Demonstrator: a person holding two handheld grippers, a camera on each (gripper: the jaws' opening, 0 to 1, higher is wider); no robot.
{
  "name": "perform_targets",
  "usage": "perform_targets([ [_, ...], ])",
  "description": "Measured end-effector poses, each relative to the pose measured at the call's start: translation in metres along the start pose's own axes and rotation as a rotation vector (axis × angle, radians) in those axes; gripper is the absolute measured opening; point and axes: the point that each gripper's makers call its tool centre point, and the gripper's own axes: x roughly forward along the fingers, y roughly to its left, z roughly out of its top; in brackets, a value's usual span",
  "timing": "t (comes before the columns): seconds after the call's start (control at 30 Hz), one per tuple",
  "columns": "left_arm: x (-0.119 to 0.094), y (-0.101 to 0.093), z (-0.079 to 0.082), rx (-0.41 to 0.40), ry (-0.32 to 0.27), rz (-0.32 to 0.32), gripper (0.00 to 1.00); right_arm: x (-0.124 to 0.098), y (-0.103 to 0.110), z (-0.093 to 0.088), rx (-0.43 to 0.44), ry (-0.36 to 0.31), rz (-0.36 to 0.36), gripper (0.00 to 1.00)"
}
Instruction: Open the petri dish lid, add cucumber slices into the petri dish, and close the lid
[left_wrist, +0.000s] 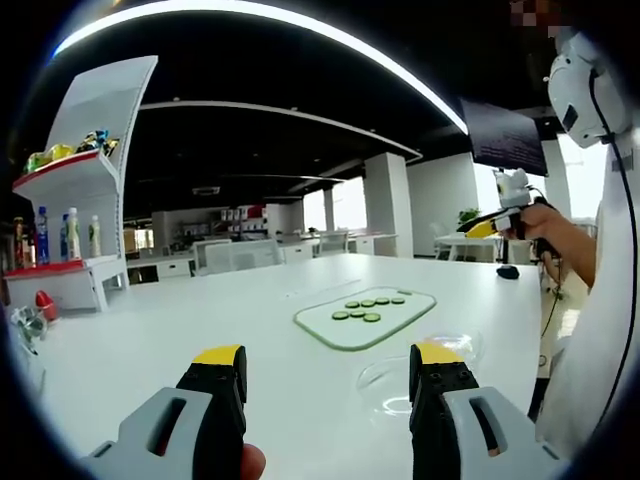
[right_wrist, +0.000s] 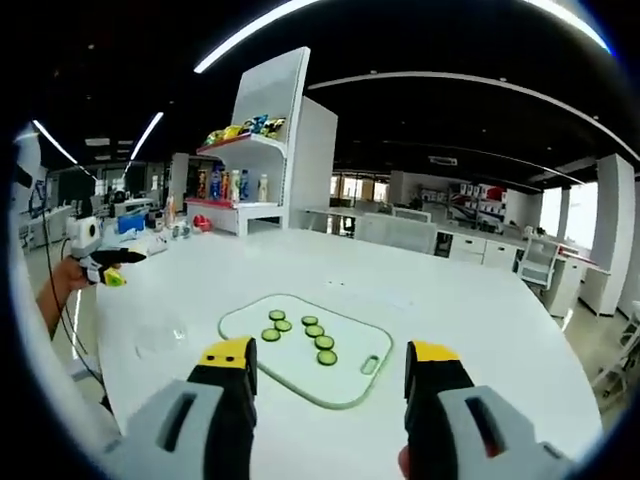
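Observation:
Several green cucumber slices (left_wrist: 366, 306) lie on a pale cutting board (left_wrist: 330, 325) in the middle of the white table (left_wrist: 200, 310). A clear petri dish (left_wrist: 383, 386) sits just in front of the board, partly behind one jaw. My left gripper (left_wrist: 328, 358) hovers open and empty short of it. In the right gripper view the slices (right_wrist: 305, 331) and board (right_wrist: 250, 320) lie ahead of my right gripper (right_wrist: 330, 355), which is open and empty. The petri dish (right_wrist: 160, 340) shows faintly to the board's left. A hand holds the left gripper (right_wrist: 113, 275) further left.
A white shelf unit (left_wrist: 85, 185) with bottles and snacks stands at the table's far side, also the shelf unit (right_wrist: 265, 140). Small items (left_wrist: 35, 315) lie near it. The right gripper (left_wrist: 485, 228) is held up in a hand beside the person's white sleeve (left_wrist: 600, 330).

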Motion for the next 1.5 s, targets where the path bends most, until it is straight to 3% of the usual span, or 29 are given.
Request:
perform_targets([
  [0.63, -0.001, -0.009, -0.003, 0.010, 0.013, -0.033, 0.66, 0.070, 0.057, -0.015, -0.012, 0.092, 0.068, 0.58],
  [1.0, 0.000, -0.013, -0.008, 0.006, 0.020, -0.046, 0.66, 0.099, 0.090, -0.025, -0.049, 0.138, 0.158, 0.55],
  [1.5, 0.001, -0.015, -0.012, 0.011, 0.036, -0.052, 0.66, 0.132, 0.108, -0.040, -0.073, 0.198, 0.241, 0.52],
])
